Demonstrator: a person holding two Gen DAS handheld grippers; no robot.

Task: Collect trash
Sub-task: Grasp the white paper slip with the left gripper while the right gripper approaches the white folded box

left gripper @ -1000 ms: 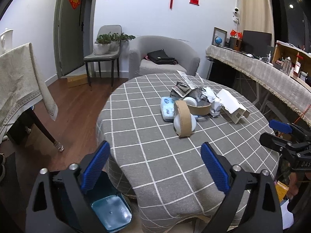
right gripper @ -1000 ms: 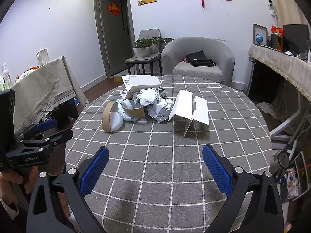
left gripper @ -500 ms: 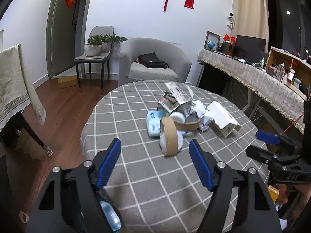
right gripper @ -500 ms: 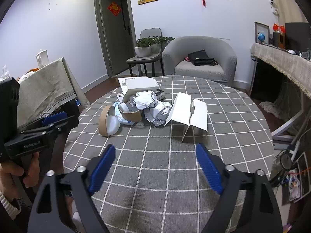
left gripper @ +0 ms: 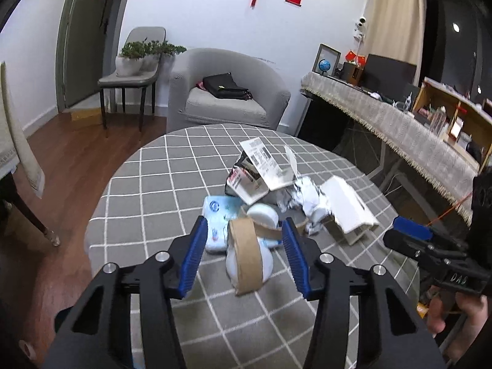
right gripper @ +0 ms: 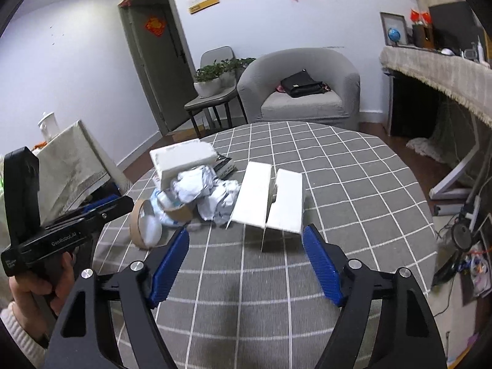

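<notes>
Nothing looks collected yet: the whole heap of trash sits together near the middle of the round checked surface (left gripper: 147, 184), and neither gripper holds anything. The left gripper (left gripper: 243, 255) is closest to a pick, its jaws closing with the brown tape roll (left gripper: 246, 255) standing on edge between them, though the pads have not reached its sides. Just behind the roll lie a blue-and-white tissue pack (left gripper: 220, 215), a second cardboard ring (right gripper: 181, 212), crumpled paper (right gripper: 200, 184) and a torn printed carton (left gripper: 255, 169). The right gripper (right gripper: 246, 264) hangs over bare cloth on the near side of the folded white box (right gripper: 267, 198), its jaws spread but narrowing, with nothing between them. No bin shows in either view (so where the trash should go cannot be told). Every piece is left to do; the tape roll seems the likely first pick, then the white box.
</notes>
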